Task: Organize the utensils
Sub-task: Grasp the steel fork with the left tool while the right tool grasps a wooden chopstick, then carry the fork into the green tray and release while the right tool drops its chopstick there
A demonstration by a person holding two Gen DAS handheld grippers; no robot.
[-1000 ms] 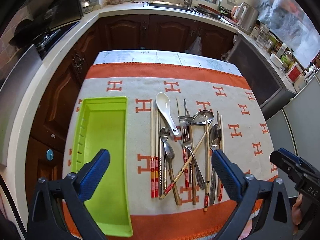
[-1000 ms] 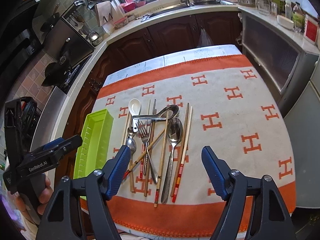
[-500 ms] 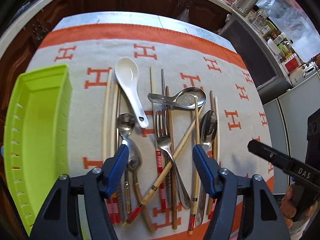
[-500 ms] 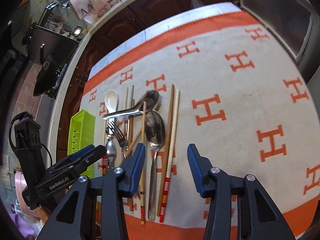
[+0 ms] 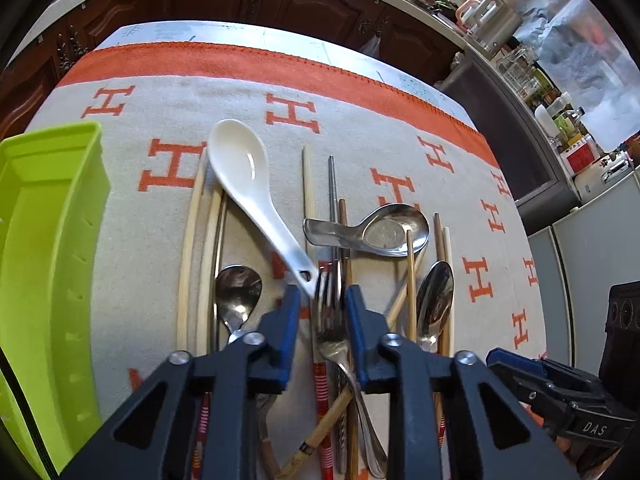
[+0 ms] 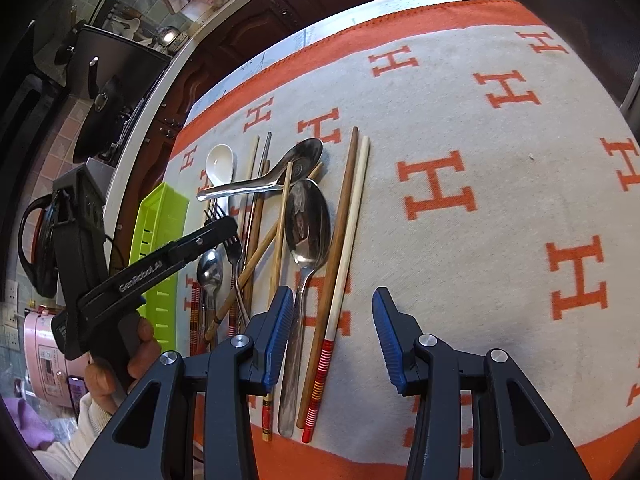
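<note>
Steel fork (image 5: 330, 320) — my left tongs (image 5: 320, 300) closing about its neck; right tongs (image 6: 328, 312) half-open, straddling two chopsticks (image 6: 340, 280) — gripping nothing.

Utensils spread on orange-and-grey cloth (image 6: 500, 168).
Right gripper (image 6: 330, 336) parted over two chopsticks (image 6: 340, 280), beside steel spoon (image 6: 306, 232); left gripper (image 6: 224, 228) at fork (image 6: 236, 248); green tray (image 6: 160, 240) leftward.
</note>
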